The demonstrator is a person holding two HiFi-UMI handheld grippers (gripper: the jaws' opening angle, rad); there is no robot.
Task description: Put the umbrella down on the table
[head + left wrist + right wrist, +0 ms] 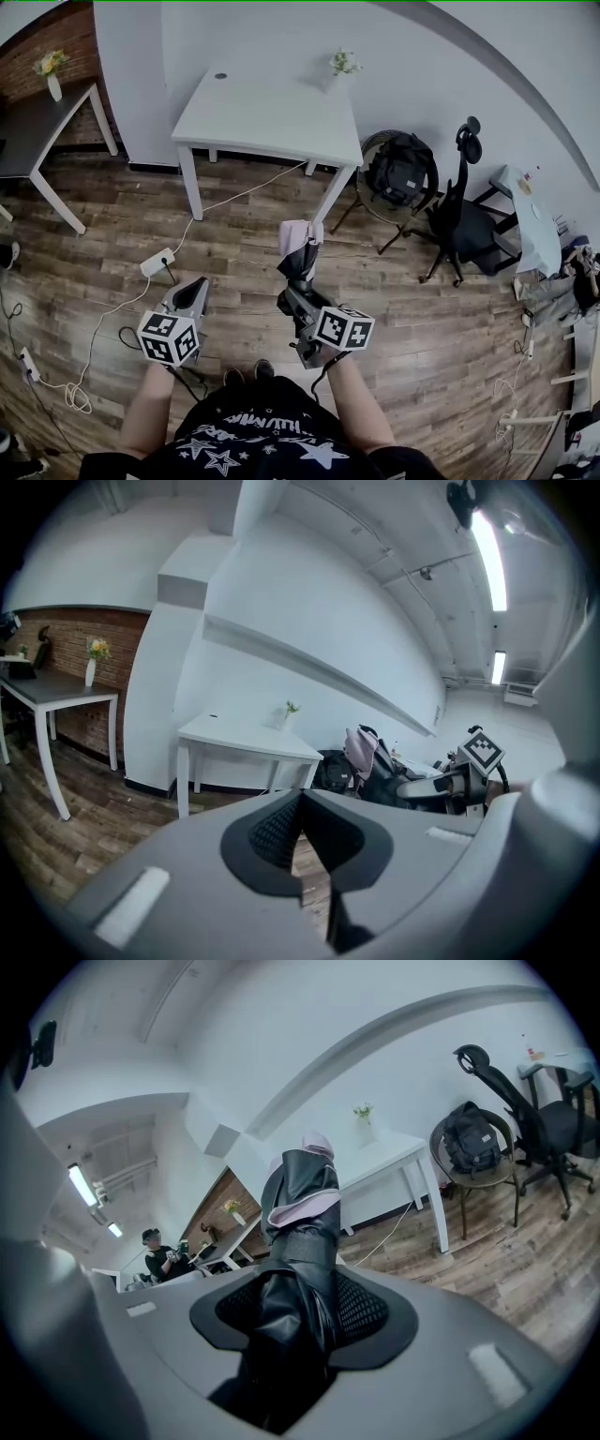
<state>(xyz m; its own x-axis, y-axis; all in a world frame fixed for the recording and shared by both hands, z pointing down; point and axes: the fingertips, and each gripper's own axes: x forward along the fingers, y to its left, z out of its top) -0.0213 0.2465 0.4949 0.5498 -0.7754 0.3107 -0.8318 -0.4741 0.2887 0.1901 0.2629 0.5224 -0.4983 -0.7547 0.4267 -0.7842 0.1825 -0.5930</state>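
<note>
Right tool [300, 1312] grips umbrella [302, 1208] (table [272, 117] edge well ahead).

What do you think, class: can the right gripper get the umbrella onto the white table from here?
Probably yes, after stepping closer. The right gripper, shut on the umbrella, is well short of the table. Only bare floor and a cable lie between, and its top looks mostly free.

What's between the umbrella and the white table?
Just wooden floor and a white cable separate umbrella and table, in the head view.
</note>
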